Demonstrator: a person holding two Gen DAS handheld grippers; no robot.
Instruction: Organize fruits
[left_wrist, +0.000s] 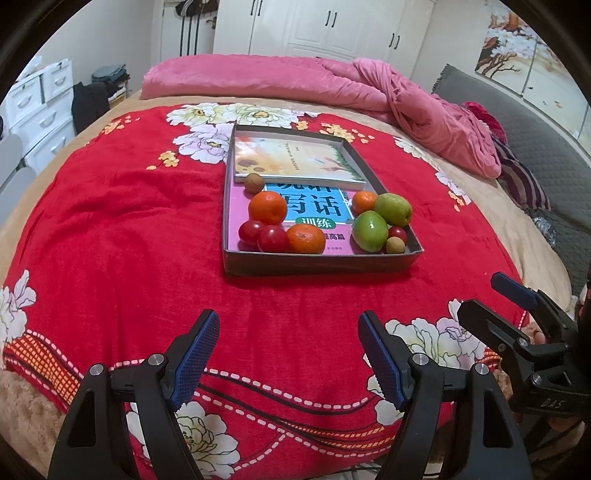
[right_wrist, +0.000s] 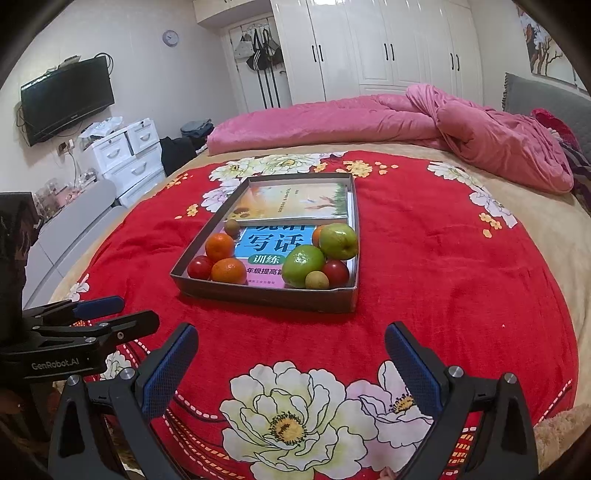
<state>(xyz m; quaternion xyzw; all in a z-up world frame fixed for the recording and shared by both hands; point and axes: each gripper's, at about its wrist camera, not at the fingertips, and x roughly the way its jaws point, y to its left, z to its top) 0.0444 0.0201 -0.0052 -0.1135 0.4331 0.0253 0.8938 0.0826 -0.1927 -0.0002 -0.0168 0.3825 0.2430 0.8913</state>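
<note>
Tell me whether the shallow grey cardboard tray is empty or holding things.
Holding things: shallow grey cardboard tray contains two books, oranges, green and red fruits.

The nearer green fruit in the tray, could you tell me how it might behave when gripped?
The nearer green fruit looks round and glossy, so it may slip or roll. It touches a red fruit and a small tan fruit, which would probably shift once it leaves.
</note>
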